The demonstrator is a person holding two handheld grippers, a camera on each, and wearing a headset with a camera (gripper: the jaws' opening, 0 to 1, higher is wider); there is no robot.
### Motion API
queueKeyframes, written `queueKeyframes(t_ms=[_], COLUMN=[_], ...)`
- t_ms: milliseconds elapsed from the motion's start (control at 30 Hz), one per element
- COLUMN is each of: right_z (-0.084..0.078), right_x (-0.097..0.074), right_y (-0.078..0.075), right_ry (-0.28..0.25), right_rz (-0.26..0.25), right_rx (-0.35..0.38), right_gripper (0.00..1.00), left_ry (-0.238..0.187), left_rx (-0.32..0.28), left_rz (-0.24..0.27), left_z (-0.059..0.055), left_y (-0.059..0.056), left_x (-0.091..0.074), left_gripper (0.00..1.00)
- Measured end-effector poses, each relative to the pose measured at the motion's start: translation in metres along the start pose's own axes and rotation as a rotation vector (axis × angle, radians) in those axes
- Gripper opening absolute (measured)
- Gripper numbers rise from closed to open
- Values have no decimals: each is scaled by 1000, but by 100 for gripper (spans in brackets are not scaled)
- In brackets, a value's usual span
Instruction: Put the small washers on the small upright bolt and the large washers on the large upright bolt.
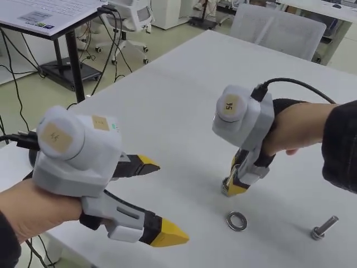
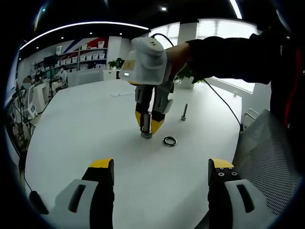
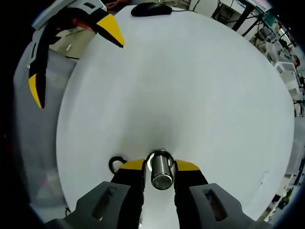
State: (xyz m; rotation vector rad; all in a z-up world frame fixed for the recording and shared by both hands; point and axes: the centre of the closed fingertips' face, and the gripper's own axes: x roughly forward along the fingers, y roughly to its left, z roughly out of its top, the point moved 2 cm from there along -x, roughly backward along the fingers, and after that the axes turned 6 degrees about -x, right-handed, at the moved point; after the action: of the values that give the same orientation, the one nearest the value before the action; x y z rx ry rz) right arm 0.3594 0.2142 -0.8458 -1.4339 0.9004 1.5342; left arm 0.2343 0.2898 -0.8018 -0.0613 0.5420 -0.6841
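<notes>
1. Nearest us, the left gripper (image 1: pixel 167 201) hovers with jaws spread wide, holding nothing.
2. One washer (image 1: pixel 237 220) lies flat on the white table (image 1: pixel 167 100); to its right a loose bolt (image 1: pixel 324 228) lies on its side.
3. Farther off, the right gripper (image 1: pixel 234 187) clamps an upright bolt (image 3: pixel 162 172) on the table; we judge no washer threaded yet.

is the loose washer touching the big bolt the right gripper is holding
Apart. The left gripper view shows a strip of bare table between the washer and the large bolt clamped in the right gripper.
</notes>
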Motion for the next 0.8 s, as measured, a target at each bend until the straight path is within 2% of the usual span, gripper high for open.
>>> queueKeyframes(t_ms=[367,567,800], right_z=[-7,-7,-15], right_x=[9,8,6], right_y=[1,1,0], right_ry=[10,-3,-8], right_rz=[5,12,3], right_rx=[9,25,44], right_gripper=[25,27,31], left_ry=[2,4,4], left_rx=[-1,-3,1], left_rz=[-2,1,-5], left_z=[-1,-3,-2], left_y=[-2,-1,-2], left_x=[0,-1,1], left_gripper=[80,80,80])
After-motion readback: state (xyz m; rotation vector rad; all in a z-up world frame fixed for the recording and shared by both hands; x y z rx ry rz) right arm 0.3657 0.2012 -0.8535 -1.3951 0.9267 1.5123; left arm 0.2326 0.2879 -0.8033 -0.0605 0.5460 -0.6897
